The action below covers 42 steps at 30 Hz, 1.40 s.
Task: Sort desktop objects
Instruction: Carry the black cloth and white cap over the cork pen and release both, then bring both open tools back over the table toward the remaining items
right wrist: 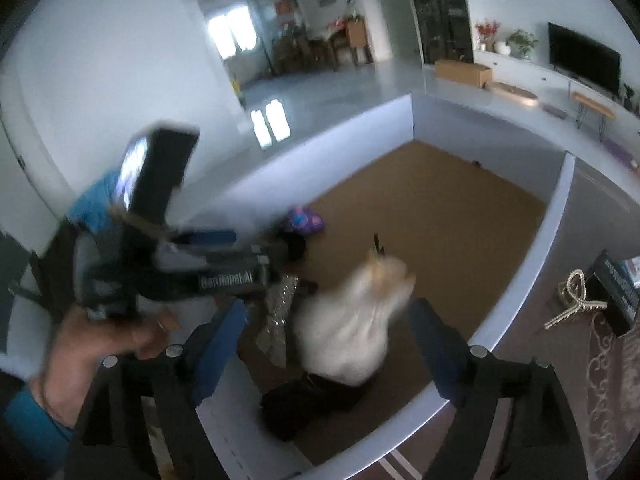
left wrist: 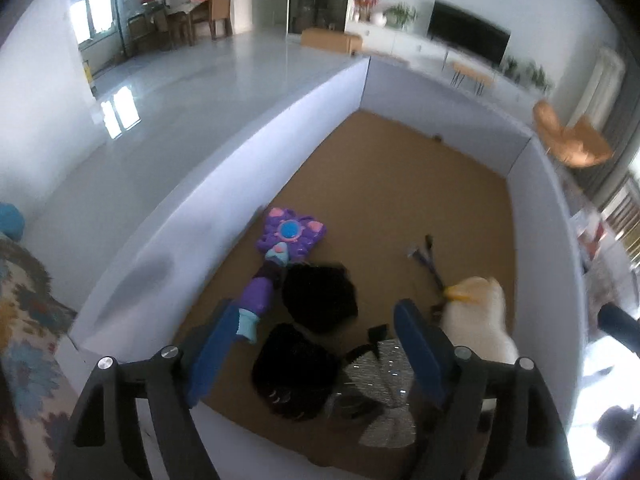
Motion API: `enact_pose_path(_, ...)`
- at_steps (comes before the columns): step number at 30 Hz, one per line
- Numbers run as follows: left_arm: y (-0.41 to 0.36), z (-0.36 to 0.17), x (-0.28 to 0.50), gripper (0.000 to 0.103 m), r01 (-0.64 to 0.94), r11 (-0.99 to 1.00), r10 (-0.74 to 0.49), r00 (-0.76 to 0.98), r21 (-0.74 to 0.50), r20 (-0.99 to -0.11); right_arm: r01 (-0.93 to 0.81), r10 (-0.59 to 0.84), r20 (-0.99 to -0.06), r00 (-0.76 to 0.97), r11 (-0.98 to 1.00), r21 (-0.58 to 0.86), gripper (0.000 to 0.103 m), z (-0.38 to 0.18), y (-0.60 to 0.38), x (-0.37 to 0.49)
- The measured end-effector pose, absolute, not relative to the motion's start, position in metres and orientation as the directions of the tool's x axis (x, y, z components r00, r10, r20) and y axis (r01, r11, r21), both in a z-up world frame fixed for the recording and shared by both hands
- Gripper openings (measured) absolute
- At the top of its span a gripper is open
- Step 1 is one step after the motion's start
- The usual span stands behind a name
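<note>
plush toy (right wrist: 348,332) below right hand-held gripper (right wrist: 324,350)

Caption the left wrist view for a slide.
Open left gripper above a white-walled box holding a purple toy wand, black pouches, a silver bow and a white plush.

light: daylight from far windows (left wrist: 94,14), glare patches on glossy floor (left wrist: 120,114) | shadow: soft on white wall left of jaws | blur: white plush (right wrist: 352,320) between jaws and hand (right wrist: 96,344) smeared | edges: fisheye bending, dark corners
</note>
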<state>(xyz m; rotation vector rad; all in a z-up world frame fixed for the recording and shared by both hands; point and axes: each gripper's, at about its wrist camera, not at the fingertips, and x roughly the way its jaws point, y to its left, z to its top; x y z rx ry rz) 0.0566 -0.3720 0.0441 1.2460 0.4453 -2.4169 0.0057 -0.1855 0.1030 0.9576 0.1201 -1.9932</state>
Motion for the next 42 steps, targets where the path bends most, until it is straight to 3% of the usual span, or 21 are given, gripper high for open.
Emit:
enact_pose_path(4, -0.350, 0.052, 0.070, 0.079, 0.460, -0.878, -0.193, -0.592, -0.131, -0.782, 0.725, -0.673, -0.599, -0.434, -0.656, 0.212, 0.095, 0.115, -0.133, 0.009)
enact_pose_path(7, -0.305, 0.076, 0.079, 0.079, 0.325, -0.938, -0.143, -0.674, -0.117, -0.725, 0.651, -0.574, -0.576, -0.582, -0.753, 0.092, 0.103, 0.096, -0.069, 0.010)
enact_pose_path(12, -0.198, 0.111, 0.088, 0.081, 0.007, -0.996, 0.052, -0.740, -0.085, -0.671, 0.424, -0.248, -0.701, -0.669, -0.901, -0.087, 0.103, 0.026, 0.056, 0.000)
enact_pose_path(13, -0.164, 0.116, 0.090, 0.084, -0.086, -0.993, 0.115, -0.741, -0.076, -0.662, 0.369, -0.193, -0.723, -0.664, -0.925, -0.091, 0.103, 0.016, 0.082, -0.004)
enact_pose_path(15, -0.124, 0.121, 0.093, 0.101, -0.183, -0.981, 0.179, -0.726, -0.064, -0.664, 0.279, -0.138, -0.749, -0.648, -0.958, -0.065, 0.103, 0.007, 0.124, -0.012)
enact_pose_path(18, -0.055, 0.095, 0.078, 0.102, -0.311, -0.948, 0.267, -0.659, -0.068, -0.703, 0.148, -0.061, -0.784, -0.618, -0.988, -0.040, 0.103, 0.000, 0.176, -0.022)
enact_pose_path(24, -0.002, 0.005, 0.016, 0.102, -0.289, -0.951, 0.249, -0.518, -0.107, -0.819, 0.067, -0.038, -0.809, -0.586, -0.998, -0.002, 0.103, -0.020, 0.214, -0.027)
enact_pose_path(27, 0.000, -0.018, -0.013, 0.102, -0.241, -0.967, 0.201, -0.518, -0.083, -0.831, 0.060, -0.039, -0.815, -0.578, -0.998, 0.005, 0.103, -0.027, 0.213, -0.039)
enact_pose_path(33, 0.010, -0.037, -0.044, 0.103, -0.201, -0.979, 0.091, -0.545, 0.024, -0.833, 0.056, -0.025, -0.815, -0.579, -0.998, -0.009, 0.103, -0.019, 0.206, -0.030)
enact_pose_path(42, 0.008, -0.033, -0.055, 0.103, -0.189, -0.982, 0.105, -0.558, 0.004, -0.823, 0.051, -0.060, -0.804, -0.592, -0.998, 0.037, 0.103, -0.014, 0.213, -0.024)
